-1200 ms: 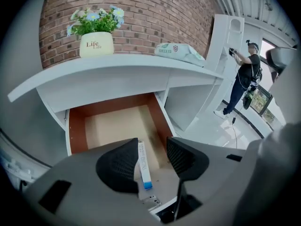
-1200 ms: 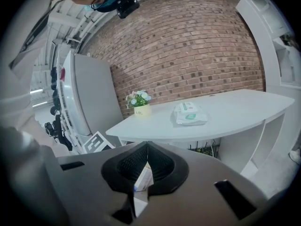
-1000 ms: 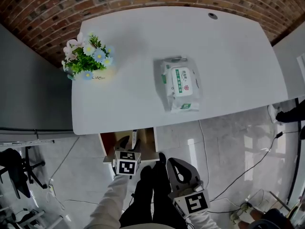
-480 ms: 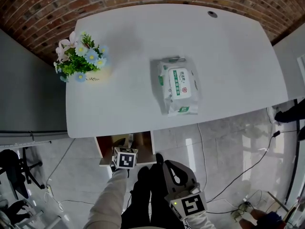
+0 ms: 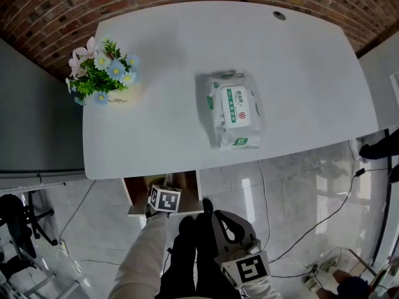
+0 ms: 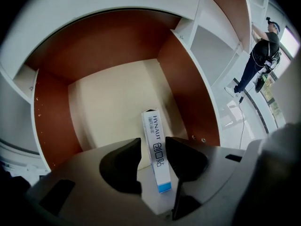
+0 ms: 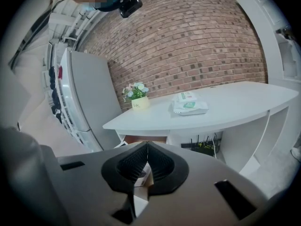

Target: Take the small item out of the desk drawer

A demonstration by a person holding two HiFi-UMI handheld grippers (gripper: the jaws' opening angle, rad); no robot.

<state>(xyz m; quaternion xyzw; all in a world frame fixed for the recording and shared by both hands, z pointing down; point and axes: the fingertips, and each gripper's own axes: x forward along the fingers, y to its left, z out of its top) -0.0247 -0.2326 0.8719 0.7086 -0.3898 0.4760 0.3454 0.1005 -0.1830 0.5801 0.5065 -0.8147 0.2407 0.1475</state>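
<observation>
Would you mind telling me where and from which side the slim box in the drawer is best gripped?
I would grip the box across its narrow sides, near the middle, coming from the drawer's open front along its length. It lies flat, long and slim, pointing inward. The left gripper straddles it, jaws closing.

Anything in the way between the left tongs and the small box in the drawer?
Nothing. Left gripper view: the box sits between the closing left tongs, not gripped yet.
</observation>
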